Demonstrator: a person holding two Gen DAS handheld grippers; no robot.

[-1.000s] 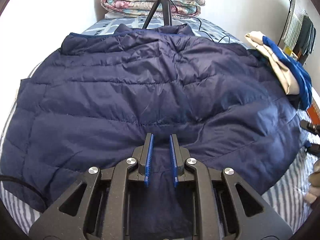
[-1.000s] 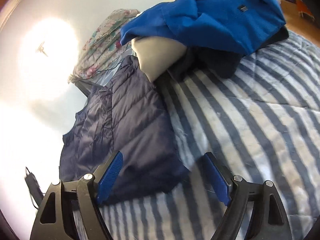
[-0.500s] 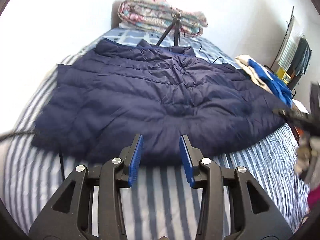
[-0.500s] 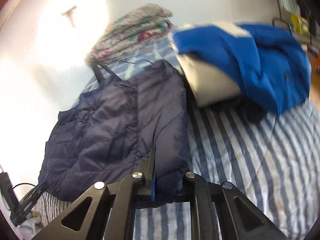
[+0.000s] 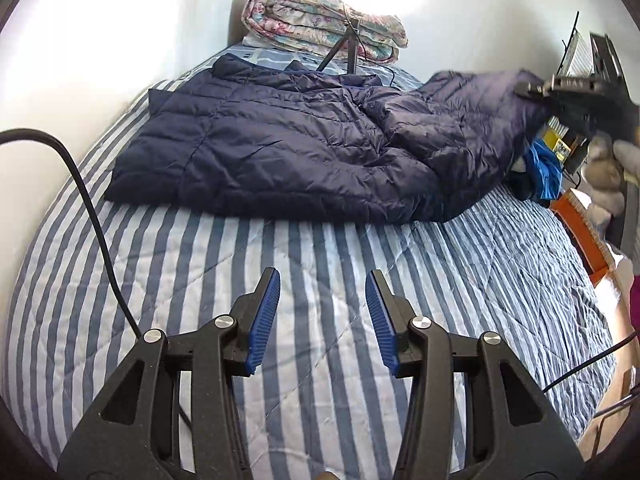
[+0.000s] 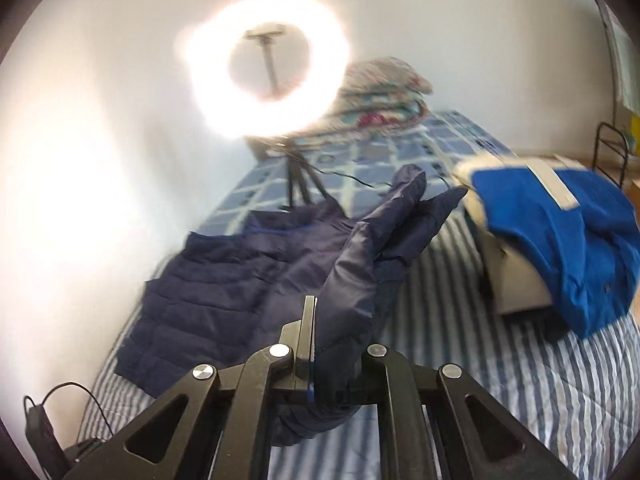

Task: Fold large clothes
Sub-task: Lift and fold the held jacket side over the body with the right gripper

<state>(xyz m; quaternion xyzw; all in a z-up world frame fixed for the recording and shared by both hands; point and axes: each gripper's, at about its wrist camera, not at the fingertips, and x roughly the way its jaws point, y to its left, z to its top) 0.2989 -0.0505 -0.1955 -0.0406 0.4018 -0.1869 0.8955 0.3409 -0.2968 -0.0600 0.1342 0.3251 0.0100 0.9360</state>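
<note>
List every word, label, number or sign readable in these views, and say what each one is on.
None can be read.
Navy puffer jacket: no label or logo shows.
Blue garment: a small dark tag, too blurred to read.
Yellow items by the wall: possibly printed, too small to read.
Floral quilt and striped bedspread: pattern only.

We see a bed (image 5: 320,264) with a striped cover. Directly on it lie a navy jacket (image 5: 280,152), a folded floral quilt (image 5: 320,24) at the far end, a tripod (image 5: 344,48), and a blue garment (image 6: 560,236) over a beige one.
</note>
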